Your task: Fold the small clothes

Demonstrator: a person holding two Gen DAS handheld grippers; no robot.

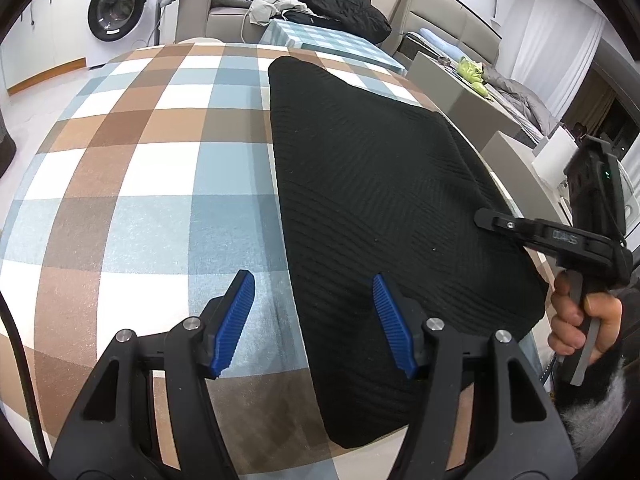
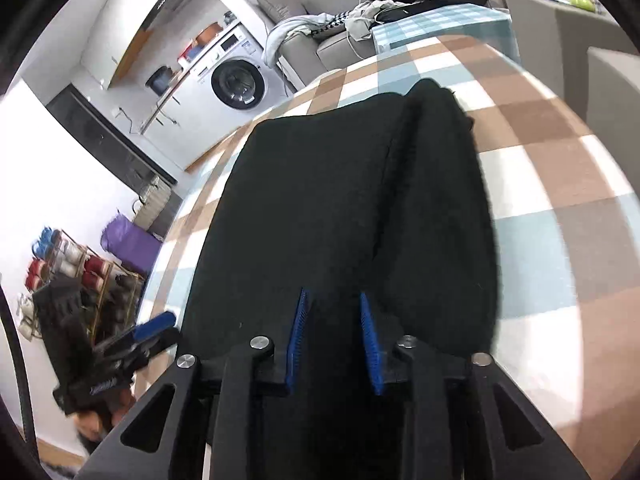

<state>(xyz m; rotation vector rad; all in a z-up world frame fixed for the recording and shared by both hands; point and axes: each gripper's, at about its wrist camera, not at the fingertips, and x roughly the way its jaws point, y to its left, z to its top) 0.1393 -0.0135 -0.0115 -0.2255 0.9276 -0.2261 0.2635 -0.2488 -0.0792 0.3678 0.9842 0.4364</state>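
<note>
Checked tablecloth (image 1: 120, 160) bears black garment (image 1: 360, 180); left gripper (image 1: 314, 300) wide, right gripper (image 2: 332, 332) narrow, unclamped.

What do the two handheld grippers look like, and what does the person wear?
Both grippers, left gripper and right gripper, are black frames with silver bolts and ribbed blue pads on the fingers. The right one shows pale lettering on its side. The person's sleeve is fluffy, black and grey.
</note>
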